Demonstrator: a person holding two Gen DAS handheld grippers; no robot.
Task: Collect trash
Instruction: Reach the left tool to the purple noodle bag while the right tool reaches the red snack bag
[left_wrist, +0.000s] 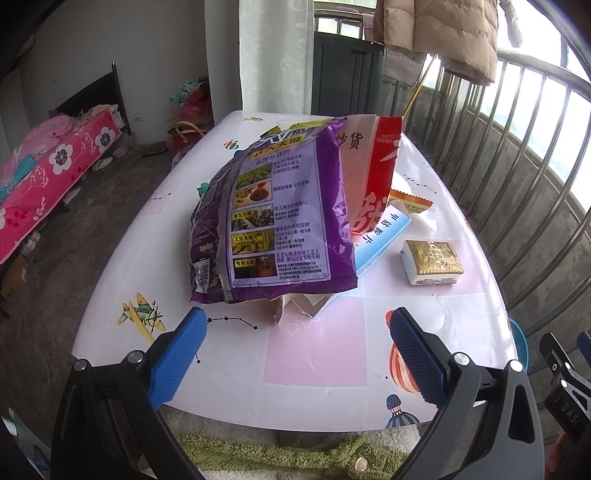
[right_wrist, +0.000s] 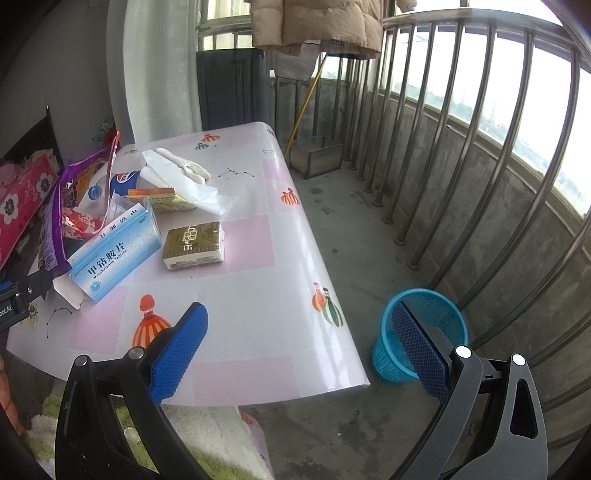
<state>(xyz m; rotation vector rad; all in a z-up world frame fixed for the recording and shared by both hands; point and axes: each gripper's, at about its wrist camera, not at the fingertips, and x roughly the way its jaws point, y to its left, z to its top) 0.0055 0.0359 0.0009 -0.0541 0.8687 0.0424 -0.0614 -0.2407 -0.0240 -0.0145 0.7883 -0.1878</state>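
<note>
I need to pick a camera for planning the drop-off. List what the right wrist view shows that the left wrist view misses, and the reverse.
Only the right wrist view shows the whole blue waste basket on the floor beside the table, plus the white gloves. Only the left wrist view shows the printed back of the purple bag and the bed. Both show the blue medicine box, the gold pack and the table. Both grippers are open and empty.

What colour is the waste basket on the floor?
Bright blue basket, seen best in the right wrist view.
</note>
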